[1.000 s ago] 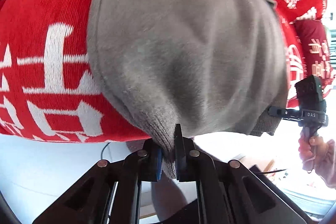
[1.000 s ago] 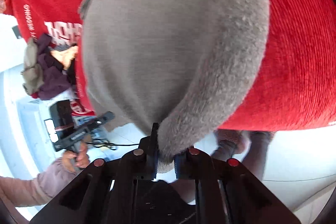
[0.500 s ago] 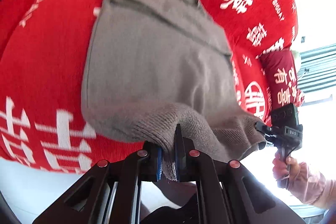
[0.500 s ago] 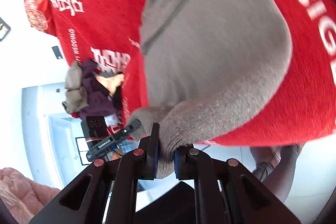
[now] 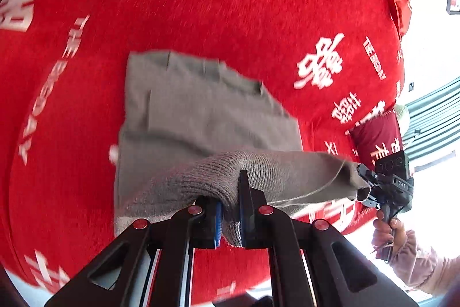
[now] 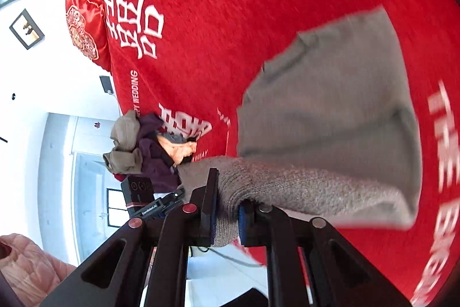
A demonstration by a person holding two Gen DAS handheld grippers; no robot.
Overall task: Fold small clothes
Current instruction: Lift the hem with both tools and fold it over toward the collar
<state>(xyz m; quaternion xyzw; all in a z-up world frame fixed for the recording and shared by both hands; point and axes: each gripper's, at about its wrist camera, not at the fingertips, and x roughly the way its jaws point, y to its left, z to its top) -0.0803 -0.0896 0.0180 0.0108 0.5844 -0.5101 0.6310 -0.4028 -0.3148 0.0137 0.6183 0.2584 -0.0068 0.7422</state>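
2 hand-held grippers, left hand-held gripper [image 5: 230,218] and right hand-held gripper [image 6: 227,220], pinch grey knit garment [image 5: 201,117].

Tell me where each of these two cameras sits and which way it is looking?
Left wrist: sits on the left gripper, looking along its fingers at the grey sweater on the red blanket; the right gripper and hand show.
Right wrist: sits on the right gripper, facing the same sweater; the left gripper shows.
Shared: sweater, blanket, each other's gripper.

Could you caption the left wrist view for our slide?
Both grippers, left and right, pinch a grey knit garment's edge above the red bedspread.
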